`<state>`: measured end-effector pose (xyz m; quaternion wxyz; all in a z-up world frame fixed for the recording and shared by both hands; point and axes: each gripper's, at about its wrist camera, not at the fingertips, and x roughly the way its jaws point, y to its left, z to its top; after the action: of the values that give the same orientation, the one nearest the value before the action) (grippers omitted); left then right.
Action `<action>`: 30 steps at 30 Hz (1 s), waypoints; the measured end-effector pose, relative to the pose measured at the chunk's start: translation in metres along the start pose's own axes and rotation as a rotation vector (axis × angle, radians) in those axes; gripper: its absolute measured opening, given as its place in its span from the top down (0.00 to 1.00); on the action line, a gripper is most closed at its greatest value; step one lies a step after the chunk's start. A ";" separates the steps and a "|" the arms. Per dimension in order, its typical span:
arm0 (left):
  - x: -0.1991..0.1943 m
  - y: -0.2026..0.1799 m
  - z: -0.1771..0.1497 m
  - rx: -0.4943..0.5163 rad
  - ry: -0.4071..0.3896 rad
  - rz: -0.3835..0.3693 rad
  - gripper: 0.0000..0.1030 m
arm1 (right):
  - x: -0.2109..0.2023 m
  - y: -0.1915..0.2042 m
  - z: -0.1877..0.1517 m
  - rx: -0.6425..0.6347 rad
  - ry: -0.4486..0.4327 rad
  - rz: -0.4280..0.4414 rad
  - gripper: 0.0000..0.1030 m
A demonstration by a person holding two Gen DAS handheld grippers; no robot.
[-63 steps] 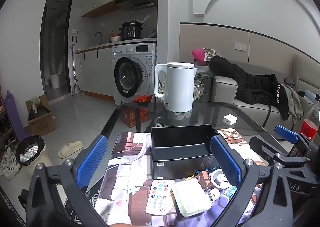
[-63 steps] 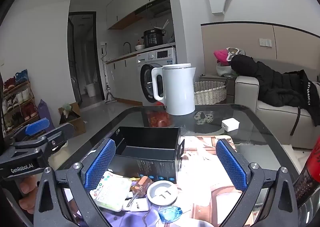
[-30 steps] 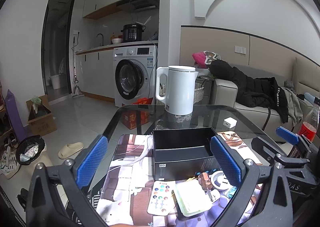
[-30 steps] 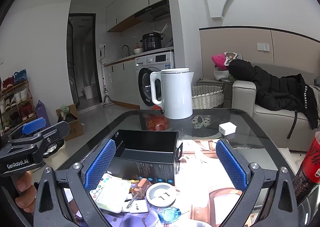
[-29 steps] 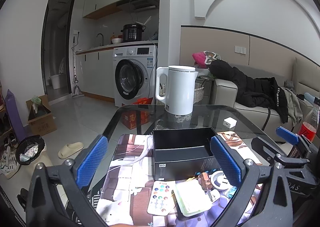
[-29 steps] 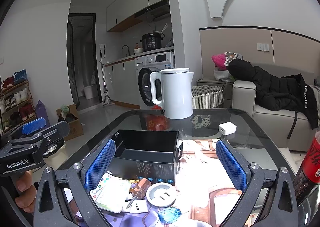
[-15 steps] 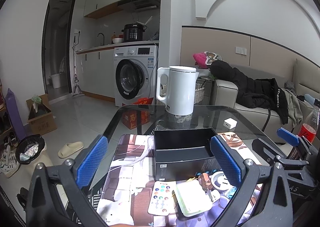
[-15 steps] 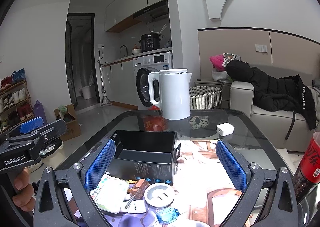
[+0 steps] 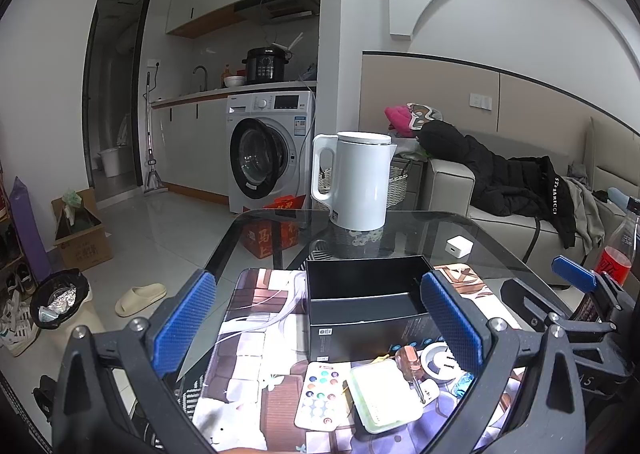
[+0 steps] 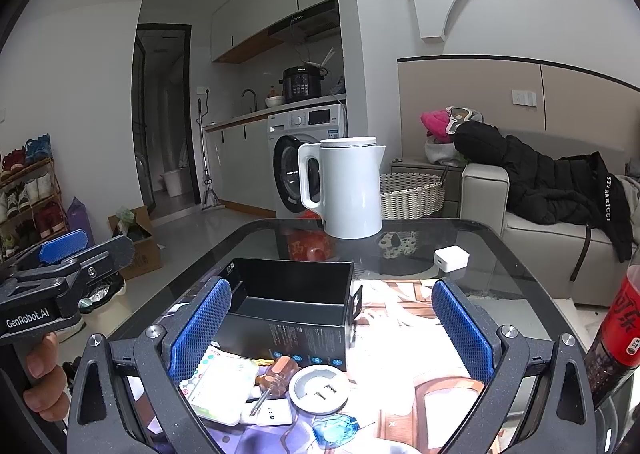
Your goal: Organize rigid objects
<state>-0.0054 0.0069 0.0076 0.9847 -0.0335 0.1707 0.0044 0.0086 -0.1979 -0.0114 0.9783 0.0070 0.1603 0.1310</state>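
An empty black box [image 9: 366, 304] [image 10: 290, 304] sits open on a printed mat on the glass table [image 9: 420, 230]. In front of it lies a small pile: a white remote with coloured buttons [image 9: 318, 396], a pale green-rimmed case [image 9: 384, 394] [image 10: 222, 390], a brown-handled screwdriver [image 9: 410, 362] [image 10: 276, 374], a white round disc [image 10: 318, 388] and a blue gem-like piece [image 10: 334, 428]. My left gripper [image 9: 318, 324] hovers open above the pile, holding nothing. My right gripper [image 10: 326, 328] is open too, over the disc and box.
A white kettle [image 9: 356, 185] [image 10: 346, 185] stands at the table's far edge, a small white charger cube [image 9: 458, 246] [image 10: 450, 258] to its right. A red-label bottle [image 10: 618, 326] is at the right edge. A hand [image 10: 44, 378] holds the left gripper's handle.
Both views have drifted slightly; the box and pile sit a little lower and nearer. Neither gripper has closed and nothing on the table has moved.
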 end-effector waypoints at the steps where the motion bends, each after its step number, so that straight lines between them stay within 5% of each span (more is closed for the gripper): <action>1: 0.000 0.000 0.000 0.001 -0.001 -0.001 0.00 | 0.000 0.000 0.000 -0.001 -0.001 -0.001 0.01; 30: 0.017 0.005 -0.004 0.005 0.091 0.012 0.00 | 0.008 0.001 0.002 -0.004 0.044 -0.019 0.01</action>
<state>0.0092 0.0117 -0.0027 0.9760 -0.0302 0.2154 0.0084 0.0166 -0.1943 -0.0119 0.9757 0.0010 0.1816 0.1223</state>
